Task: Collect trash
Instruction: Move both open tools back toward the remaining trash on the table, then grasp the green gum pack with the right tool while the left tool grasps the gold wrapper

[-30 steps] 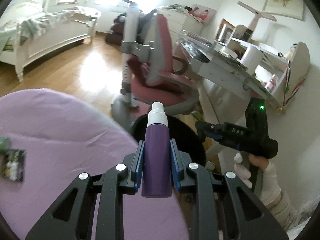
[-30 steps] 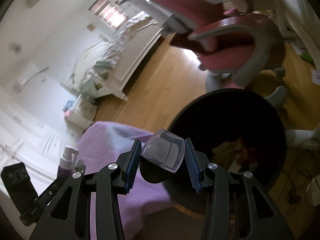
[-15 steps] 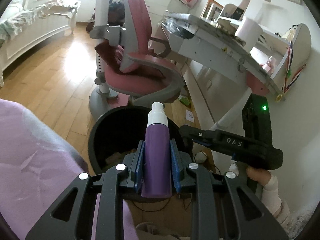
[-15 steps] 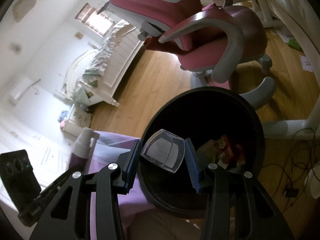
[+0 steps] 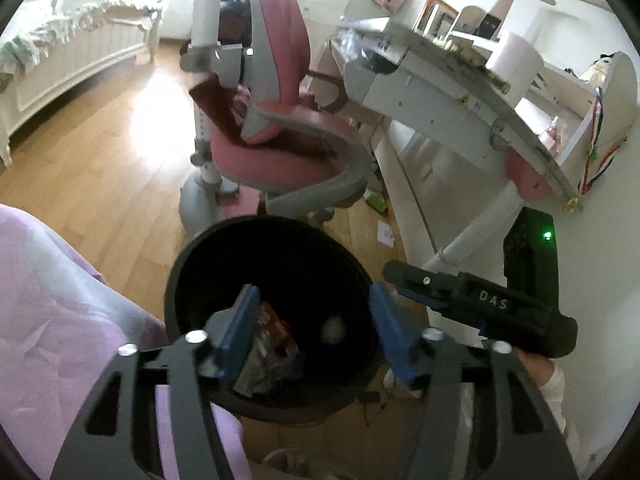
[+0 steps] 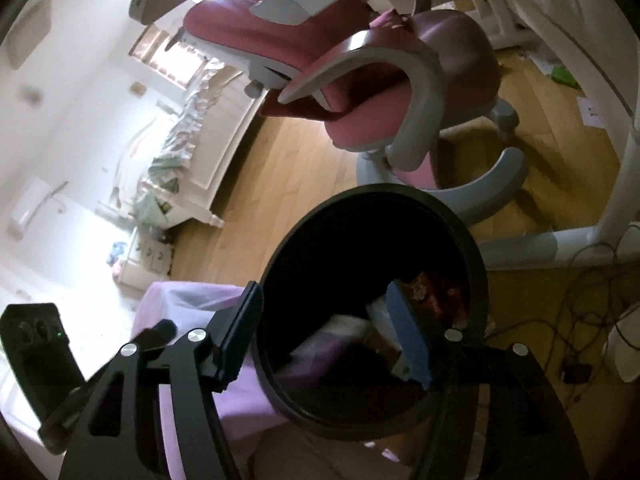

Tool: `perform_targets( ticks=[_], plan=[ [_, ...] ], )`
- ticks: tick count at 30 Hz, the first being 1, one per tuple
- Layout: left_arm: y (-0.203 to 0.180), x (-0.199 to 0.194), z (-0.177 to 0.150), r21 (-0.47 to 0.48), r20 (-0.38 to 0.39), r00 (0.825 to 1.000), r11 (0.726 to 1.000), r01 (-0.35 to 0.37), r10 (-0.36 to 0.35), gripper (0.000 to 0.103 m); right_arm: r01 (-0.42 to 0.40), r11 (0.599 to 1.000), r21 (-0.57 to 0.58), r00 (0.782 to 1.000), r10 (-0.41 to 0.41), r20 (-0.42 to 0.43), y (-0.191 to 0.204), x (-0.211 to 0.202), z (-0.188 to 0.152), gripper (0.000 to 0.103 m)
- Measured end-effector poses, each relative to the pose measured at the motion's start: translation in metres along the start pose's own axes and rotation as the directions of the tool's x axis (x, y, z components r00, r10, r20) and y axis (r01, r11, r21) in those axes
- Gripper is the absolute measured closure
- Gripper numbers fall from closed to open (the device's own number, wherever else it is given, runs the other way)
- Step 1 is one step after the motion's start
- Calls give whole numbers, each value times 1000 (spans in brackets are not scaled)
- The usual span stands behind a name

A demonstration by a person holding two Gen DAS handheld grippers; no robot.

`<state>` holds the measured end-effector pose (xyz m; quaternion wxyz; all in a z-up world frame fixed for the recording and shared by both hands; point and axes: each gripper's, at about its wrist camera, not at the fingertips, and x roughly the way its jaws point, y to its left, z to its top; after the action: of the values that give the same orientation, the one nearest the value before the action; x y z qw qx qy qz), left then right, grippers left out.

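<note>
The left hand-held gripper [image 5: 310, 330] was seen poised above a round black trash bin [image 5: 192, 268] standing on the wooden floor [image 5: 100, 168]. Its jaws were opening at that moment, and nothing was caught between the blue pads [image 5: 240, 320]; only the inside of the bin was framed by them. At the bottom of the bin, crumpled wrappers [image 5: 272, 344] with red printing and a small pale ball-shaped item [image 5: 333, 330] were visible.

The right hand-held gripper [image 6: 324, 334] was likewise held over the same trash bin [image 6: 476, 248], with its jaws opening and no object pressed by either pad. Inside the bin, between the fingers, a blurred purple and white shape [image 6: 332, 340] was seen; what it was could not be told for certain. Red and orange wrappers [image 6: 432, 292] lay deeper in the bin.

In the left wrist view, the right hand-held gripper [image 5: 472, 300] appeared just beside the bin's rim, marked with white lettering and held by a hand [image 5: 544, 372] in a pale sleeve. A purple cloth [image 5: 52, 340] lay close against the bin on the left. Behind the bin, a pink and grey chair [image 5: 280, 120] was standing, and a cluttered bench [image 5: 460, 80] was placed to the right. A white bed [image 5: 60, 52] was seen well apart, by the far wall.
</note>
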<state>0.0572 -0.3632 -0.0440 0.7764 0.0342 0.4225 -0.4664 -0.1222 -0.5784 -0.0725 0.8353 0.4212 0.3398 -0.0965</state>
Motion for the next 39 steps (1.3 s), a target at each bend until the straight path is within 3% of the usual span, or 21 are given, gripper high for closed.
perform_targets(
  ticks=[2,6,12,17,20,22,24,27,31,33,35,39],
  plan=[
    [2,-7,-1,-6,9,1000,1000,-12,12,39,-1,1000,-7,1000,1,-3,4,1,-4,38],
    [18,-32,-6,-60,54,997,997,-45,48,24,-14,998,-56,999,12,-37,24,10,-13,38],
    [75,-93,-29,-192,144,973,970,-150,179,19,-52,984,-173,993,34,-110,76,34,-27,38],
    [144,-156,-63,-325,185,929,912,-251,322,19,-110,944,-309,983,58,-174,138,55,-48,38],
    [186,-197,-85,-388,189,880,857,-340,435,19,-161,903,-398,972,74,-225,182,71,-64,38],
    [212,-217,-97,-407,161,853,821,-400,496,19,-202,863,-464,961,84,-262,220,84,-79,40],
    [240,-232,-110,-426,114,833,784,-451,541,19,-243,792,-560,953,85,-292,267,98,-96,41],
    [267,-242,-125,-453,75,839,768,-453,540,20,-285,653,-701,944,64,-323,334,125,-129,41],
    [293,-239,-123,-395,34,838,778,-489,545,20,-309,473,-825,937,4,-349,405,177,-174,51],
    [303,-236,-120,-381,22,856,795,-471,517,29,-308,391,-868,937,-32,-347,430,204,-194,53],
    [311,-235,-117,-376,31,881,822,-427,472,32,-304,347,-887,935,-72,-348,447,229,-207,53],
    [318,-229,-115,-340,39,890,843,-416,455,41,-300,311,-902,928,-125,-352,462,257,-220,54]
  ],
)
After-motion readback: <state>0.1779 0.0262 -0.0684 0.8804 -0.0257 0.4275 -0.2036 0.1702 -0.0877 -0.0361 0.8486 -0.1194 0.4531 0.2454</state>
